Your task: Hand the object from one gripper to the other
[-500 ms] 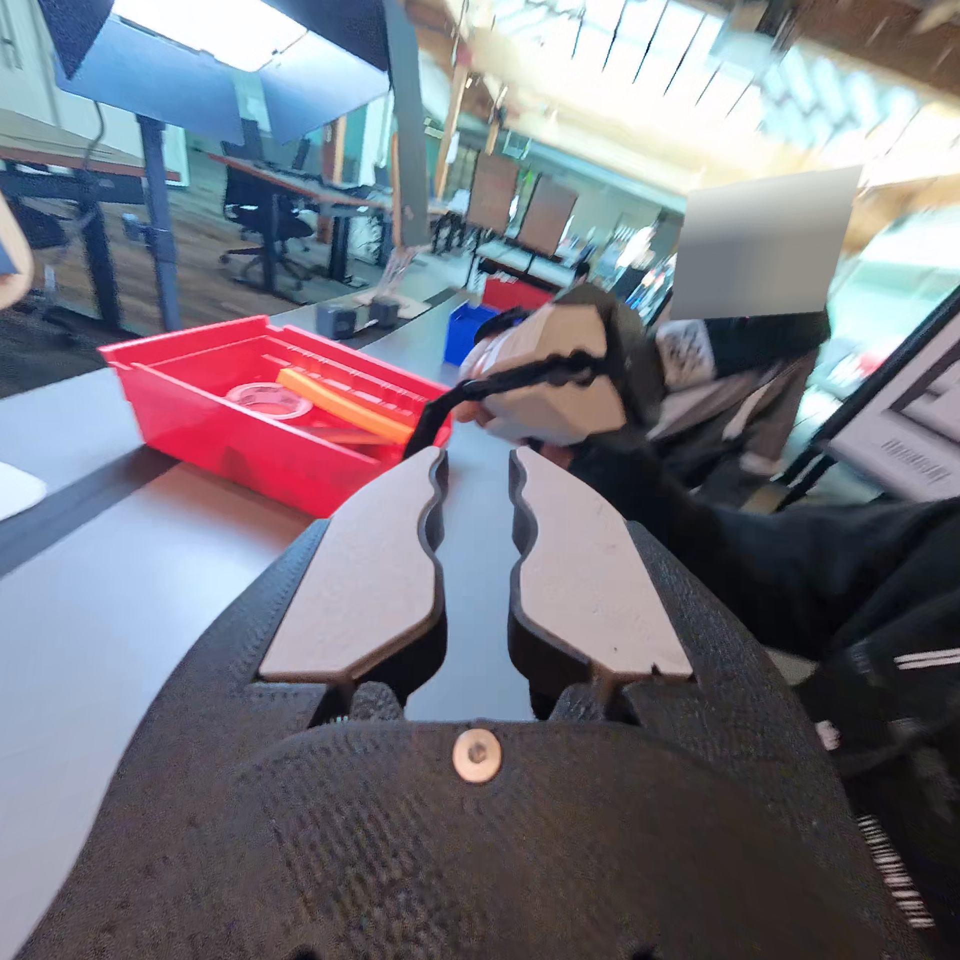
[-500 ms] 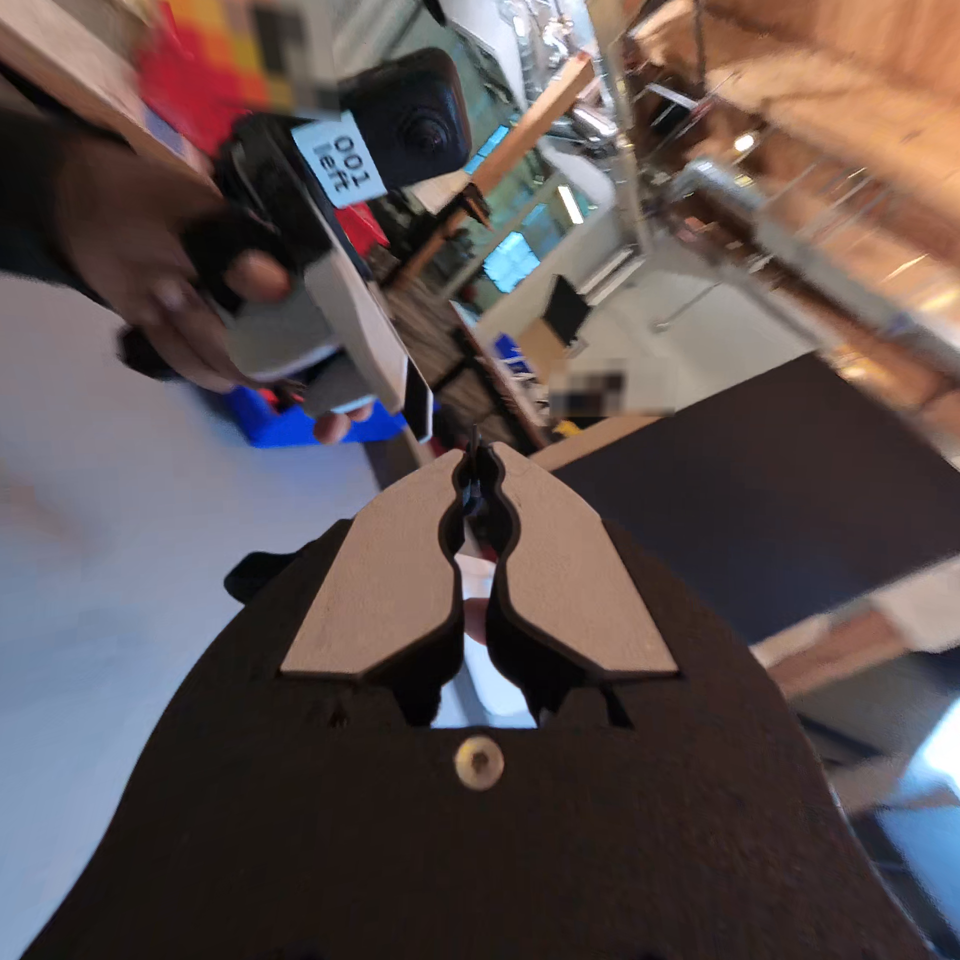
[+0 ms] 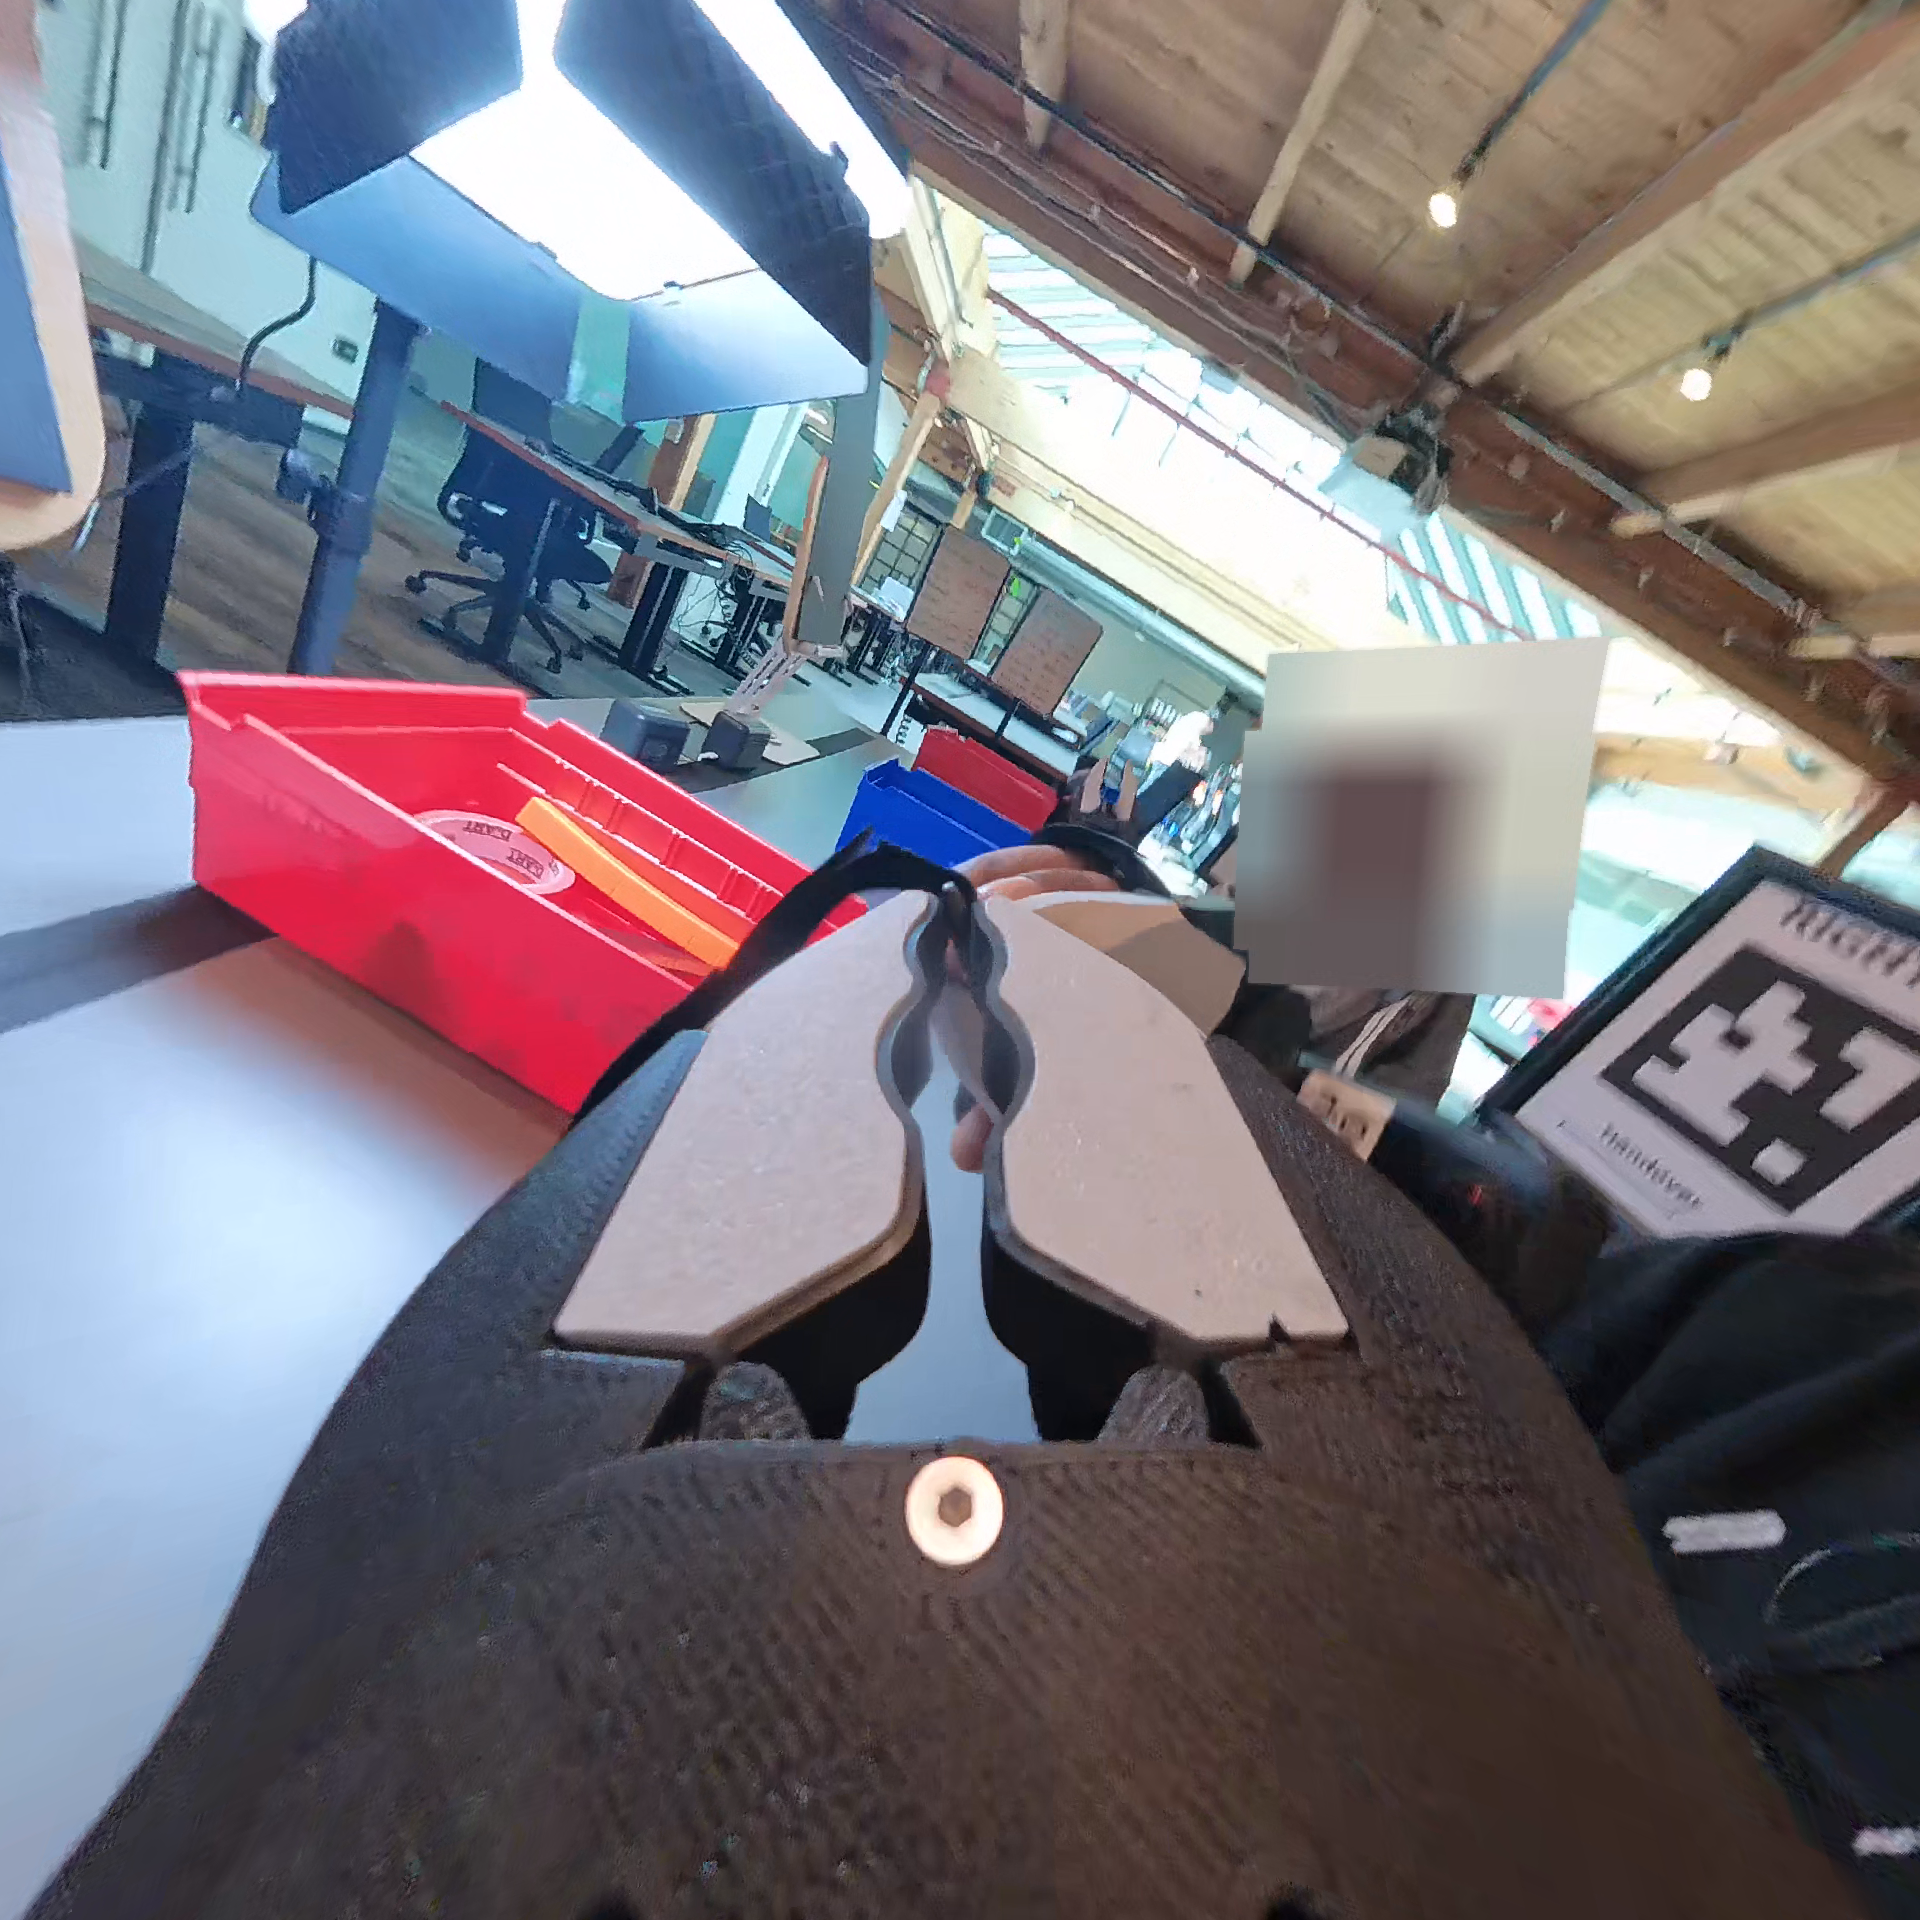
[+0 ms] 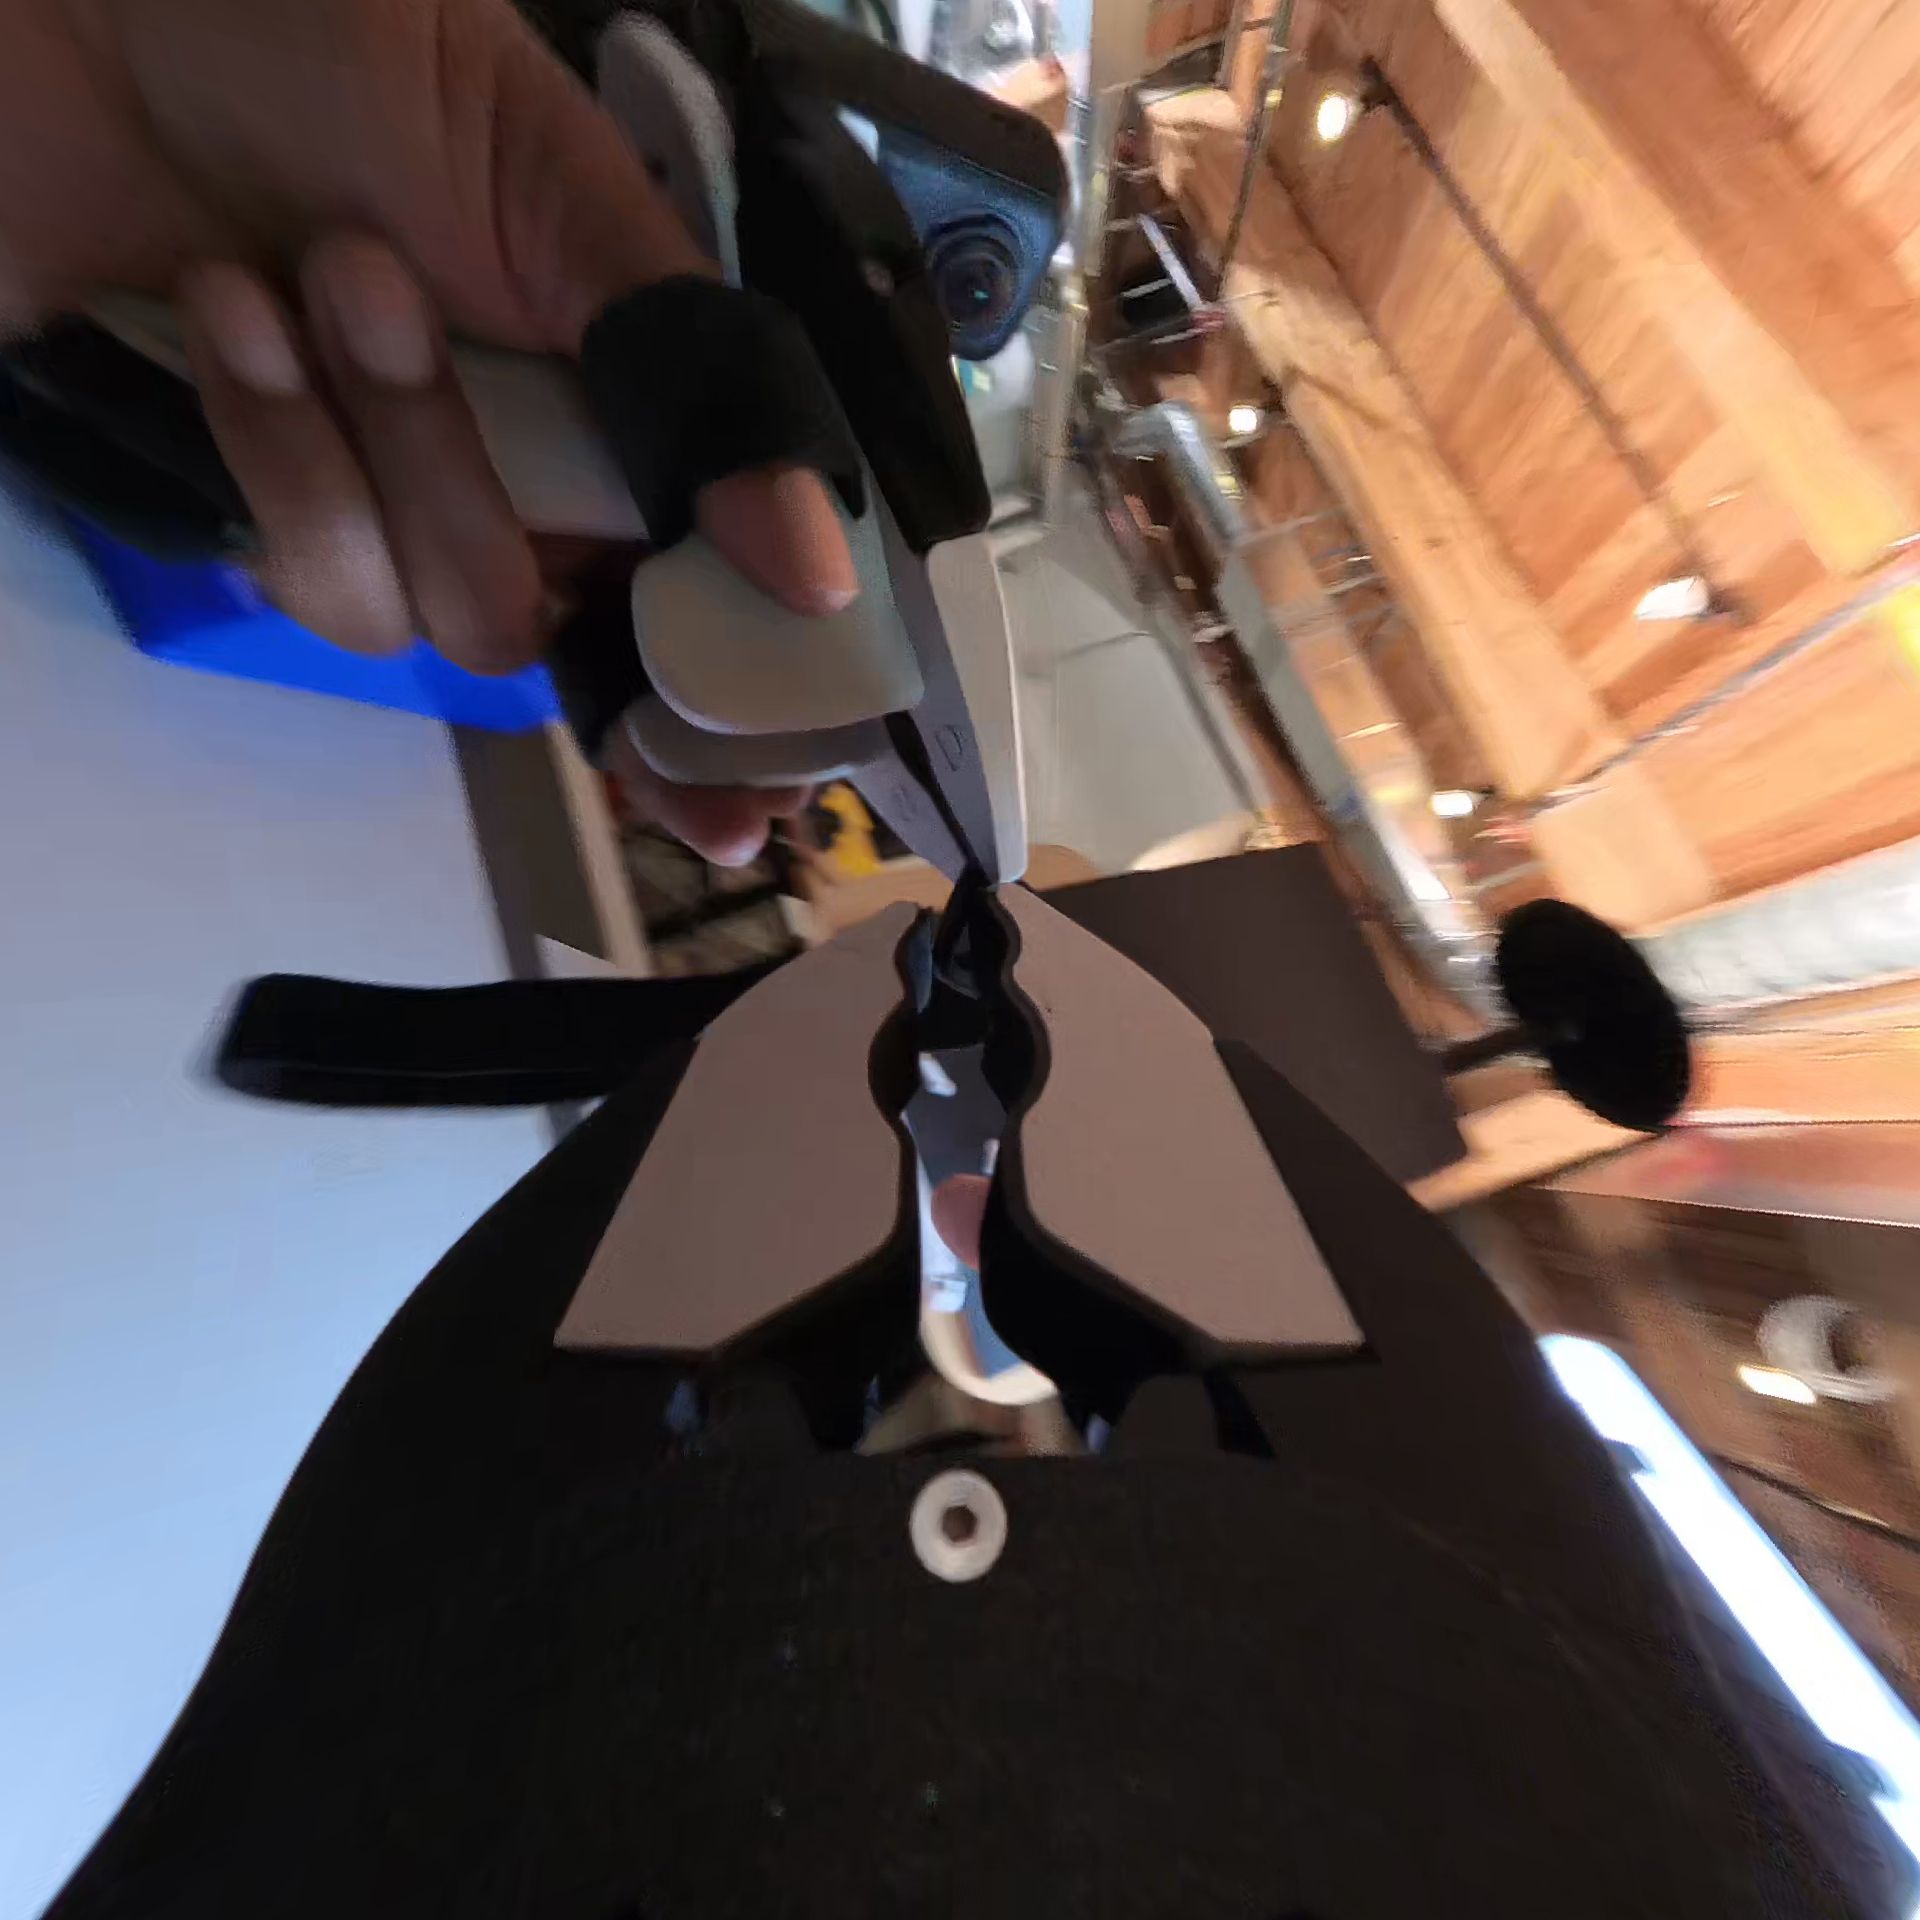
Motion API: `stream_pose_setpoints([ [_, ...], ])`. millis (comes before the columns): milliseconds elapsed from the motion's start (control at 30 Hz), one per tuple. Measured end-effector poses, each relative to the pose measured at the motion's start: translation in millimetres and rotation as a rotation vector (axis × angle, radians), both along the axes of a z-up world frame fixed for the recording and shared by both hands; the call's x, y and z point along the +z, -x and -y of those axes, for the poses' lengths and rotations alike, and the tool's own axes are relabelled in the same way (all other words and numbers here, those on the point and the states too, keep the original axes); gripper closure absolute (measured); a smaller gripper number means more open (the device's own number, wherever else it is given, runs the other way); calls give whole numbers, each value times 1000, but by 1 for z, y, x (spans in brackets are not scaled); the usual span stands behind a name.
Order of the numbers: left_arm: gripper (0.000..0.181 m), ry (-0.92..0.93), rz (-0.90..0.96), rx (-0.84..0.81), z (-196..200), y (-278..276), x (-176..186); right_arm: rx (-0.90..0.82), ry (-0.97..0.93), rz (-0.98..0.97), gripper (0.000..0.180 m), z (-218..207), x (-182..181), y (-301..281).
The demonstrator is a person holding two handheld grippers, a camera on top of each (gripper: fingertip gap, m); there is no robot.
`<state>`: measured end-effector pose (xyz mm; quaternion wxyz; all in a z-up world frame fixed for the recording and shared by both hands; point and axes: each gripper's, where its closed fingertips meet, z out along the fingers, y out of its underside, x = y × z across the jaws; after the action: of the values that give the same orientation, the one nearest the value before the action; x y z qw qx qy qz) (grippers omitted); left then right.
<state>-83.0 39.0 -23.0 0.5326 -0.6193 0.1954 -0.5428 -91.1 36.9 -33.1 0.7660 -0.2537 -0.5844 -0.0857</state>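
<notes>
Left wrist view: left gripper point(image 3: 954, 920) has its fingertips pressed together on a black strap point(image 3: 800, 914), which loops out to the left of the tips and runs down along the left finger. Beyond the tips a hand point(image 3: 1029, 868) shows, partly hidden. A red bin point(image 3: 416, 935) sits on the grey surface point(image 3: 208, 1195) to the left, holding a roll of tape point(image 3: 499, 836) and an orange stick point(image 3: 623, 883). A blue bin point(image 3: 925, 816) stands farther back.

Right wrist view: right gripper point(image 4: 961, 935) is likewise clamped on the black strap point(image 4: 457, 1039), whose free length stretches out left over the pale surface point(image 4: 208, 1247), blurred. The left gripper point(image 4: 982, 862) comes down from above, its tips meeting the right gripper's tips at the strap, so both grip it at the same spot. A hand point(image 4: 416, 364) holds that gripper's handle.
</notes>
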Motion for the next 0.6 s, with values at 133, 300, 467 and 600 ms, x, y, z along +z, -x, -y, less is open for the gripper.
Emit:
stream_pose_setpoints([
  [133, 177, -160, -183, -91, 17, 2, -2, 374, 525, 173, 169, 47, -20, 3],
  [300, 177, -302, -445, -206, 45, 5, -17, 560, 713, 165, 161, 70, 4, -20],
  [467, 177, -411, -579, -286, 66, -2, -28, 479, 926, 357, 127, 60, -40, -19],
  [600, 177, -458, -659, -281, 66, -7, -38, 512, 1046, 339, 125, 60, -52, -3],
])
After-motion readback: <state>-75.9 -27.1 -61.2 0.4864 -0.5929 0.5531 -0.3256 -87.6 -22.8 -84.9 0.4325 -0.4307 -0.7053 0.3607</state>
